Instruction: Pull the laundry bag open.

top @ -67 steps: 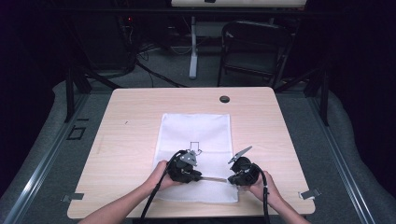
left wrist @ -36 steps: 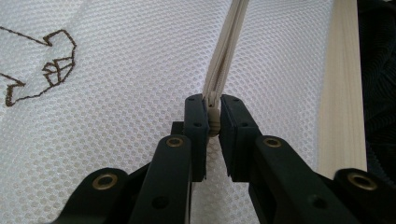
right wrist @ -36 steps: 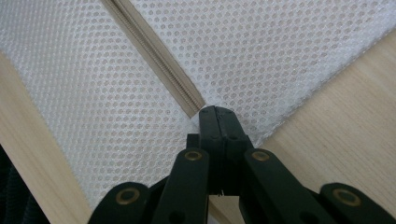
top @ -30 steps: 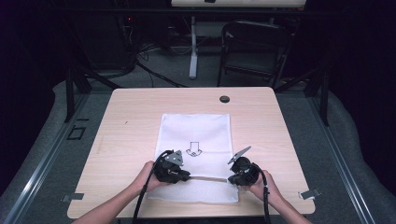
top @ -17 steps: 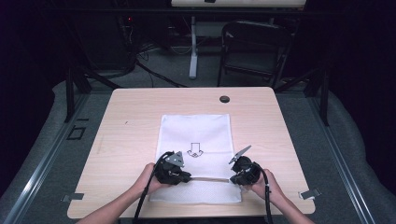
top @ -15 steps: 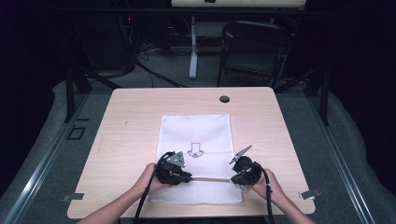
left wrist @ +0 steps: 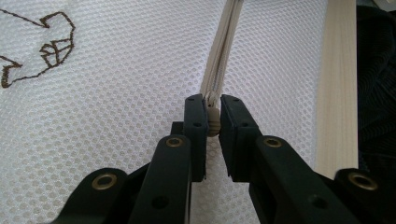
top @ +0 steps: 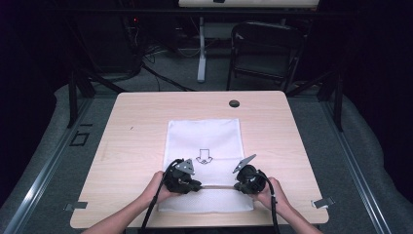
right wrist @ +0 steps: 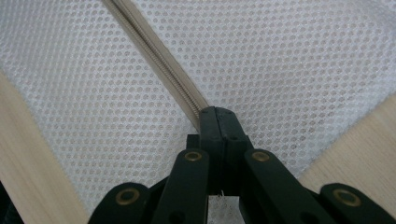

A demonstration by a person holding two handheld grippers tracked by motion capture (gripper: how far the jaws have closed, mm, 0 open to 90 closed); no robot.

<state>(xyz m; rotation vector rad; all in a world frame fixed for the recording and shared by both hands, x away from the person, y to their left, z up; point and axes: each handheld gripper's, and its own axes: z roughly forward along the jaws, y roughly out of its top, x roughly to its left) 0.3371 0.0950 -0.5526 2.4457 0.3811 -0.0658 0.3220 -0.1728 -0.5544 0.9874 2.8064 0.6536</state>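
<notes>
Firstly, the left hand-held gripper (left wrist: pixel 212 122) is seen pinching the small beige zipper pull (left wrist: pixel 213 122) between its two black pads, which are pressed against it from both sides. From the pull, the beige zipper (left wrist: pixel 223 56) is seen running away over the white mesh bag (left wrist: pixel 130 84), and its two tapes are drawn together just in front of the pads. In the high view, this left hand-held gripper (top: pixel 195 185) is held low over the near part of the bag, left of the middle.

The right hand-held gripper (right wrist: pixel 218 116) is pressed fully together on the zipper (right wrist: pixel 159 60), and the tape is clamped at the tips. In the high view, the right hand-held gripper (top: pixel 238 185) is placed opposite the left one, and the zipper (top: pixel 217 186) is stretched straight between them.

The mesh bag (top: pixel 204 136) is laid flat on the middle of the light wooden table (top: pixel 131 141), with its near edge close to the person's side. A brown arrow drawing (top: pixel 204 157) is printed on it, just beyond the two hand-held grippers. A small dark round hole (top: pixel 234 103) is found near the far edge of the table, and a black chair (top: pixel 265 53) is standing on the floor behind it.
</notes>
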